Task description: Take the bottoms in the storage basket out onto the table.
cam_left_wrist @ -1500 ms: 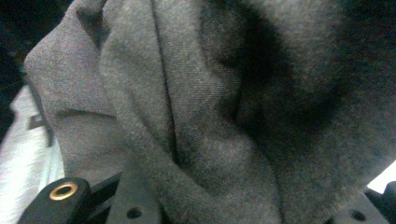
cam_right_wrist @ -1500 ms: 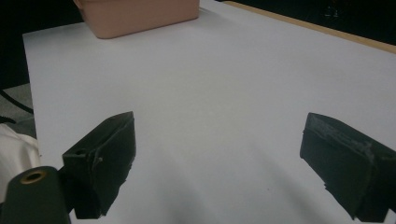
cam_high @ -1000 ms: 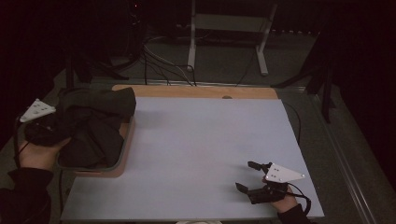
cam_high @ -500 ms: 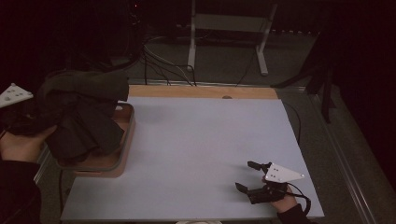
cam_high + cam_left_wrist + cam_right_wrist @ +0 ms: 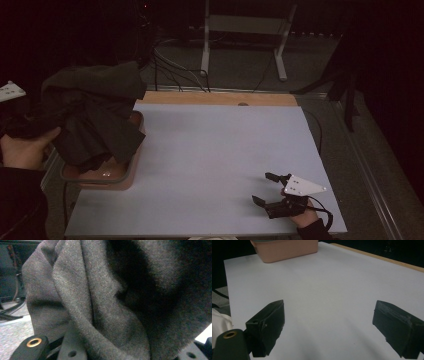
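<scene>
1. A dark cloth [image 5: 92,117] was held up at the left edge of the bench [image 5: 210,165], bunched and hanging in folds.
2. The left claw [image 5: 22,127] was closed on the cloth; in the left gripper view, the fabric [image 5: 105,302] was seen bunched right against the claw's base, with the jaw tips hidden behind it.
3. The cloth's lower folds were seen draped over a pink tub [image 5: 107,175] standing at the bench's left edge; whether they rested inside the tub could not be told.
4. The left hand [image 5: 25,150] was seen beside the cloth, beyond the bench's left edge.
5. The right claw [image 5: 265,188] was held open near the bench's near right corner, well apart from the cloth.
6. In the right gripper view, its two jaws were spread wide over the bare white bench top [image 5: 332,290], with nothing between them.
7. The tub [image 5: 284,248] was seen at the far end of that view.
</scene>
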Demonstrator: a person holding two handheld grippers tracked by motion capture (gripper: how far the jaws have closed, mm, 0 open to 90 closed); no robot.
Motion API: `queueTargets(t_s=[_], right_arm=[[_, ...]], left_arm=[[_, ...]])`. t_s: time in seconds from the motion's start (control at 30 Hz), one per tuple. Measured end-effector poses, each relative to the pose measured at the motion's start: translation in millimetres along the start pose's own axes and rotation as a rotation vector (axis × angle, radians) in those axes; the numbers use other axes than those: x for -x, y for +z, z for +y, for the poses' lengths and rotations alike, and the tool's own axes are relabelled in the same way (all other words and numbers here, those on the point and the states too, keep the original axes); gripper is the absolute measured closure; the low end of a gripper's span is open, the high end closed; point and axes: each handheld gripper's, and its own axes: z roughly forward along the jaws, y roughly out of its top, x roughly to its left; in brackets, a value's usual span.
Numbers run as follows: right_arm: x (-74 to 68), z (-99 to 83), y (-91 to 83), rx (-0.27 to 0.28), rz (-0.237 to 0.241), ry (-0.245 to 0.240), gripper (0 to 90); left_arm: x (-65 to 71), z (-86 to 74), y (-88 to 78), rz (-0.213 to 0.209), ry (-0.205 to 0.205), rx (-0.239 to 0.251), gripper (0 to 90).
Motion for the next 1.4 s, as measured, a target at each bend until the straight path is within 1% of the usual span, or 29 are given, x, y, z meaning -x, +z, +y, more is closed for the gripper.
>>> queueTargets(t_s=[0.13,0.17,0.33,0.43,0.5,0.57,0.73,0.77,0.83,1.07,1.23,1.4], right_arm=[[-0.3,0.2,-0.1,0.003,0.0,-0.002,10.5],[-0.3,0.2,0.0,0.003,0.0,-0.003,10.5],[-0.5,0.1,0.1,-0.002,0.0,-0.005,10.5],[-0.5,0.1,0.0,-0.001,0.001,-0.006,10.5],[-0.5,0.1,-0.2,-0.001,0.001,-0.006,10.5],[-0.5,0.2,-0.4,0.001,0.003,-0.004,10.5],[-0.7,0.2,-0.8,0.0,0.002,-0.01,10.5],[-0.7,0.2,-0.8,0.0,0.002,-0.01,10.5],[-0.6,0.2,-0.7,0.001,0.002,-0.008,10.5],[-0.6,0.3,-1.0,0.001,0.002,-0.007,10.5],[-0.3,0.3,-1.2,0.002,0.001,-0.009,10.5],[-0.3,0.5,-1.7,0.005,0.0,-0.007,10.5]], left_arm=[[5.8,3.7,7.1,-0.021,0.015,-0.015,63.4],[7.8,5.1,10.4,-0.032,0.018,-0.023,63.4],[16.5,9.9,21.9,-0.07,0.026,-0.026,63.3],[22.6,13.7,29.8,-0.092,0.039,-0.029,63.3],[24.1,14.4,31.7,-0.095,0.042,-0.028,63.4],[30.5,17.1,39.5,-0.107,0.063,-0.035,63.4],[38.4,20.0,49.5,-0.137,0.069,-0.041,63.4],[38.4,20.0,49.5,-0.137,0.069,-0.041,63.4],[44.4,23.1,55.4,-0.152,0.079,-0.045,63.4],[55.2,29.4,68.5,-0.183,0.093,-0.046,63.3],[65.6,33.2,79.8,-0.212,0.114,-0.06,63.3],[74.2,36.6,87.7,-0.243,0.119,-0.062,63.3]])
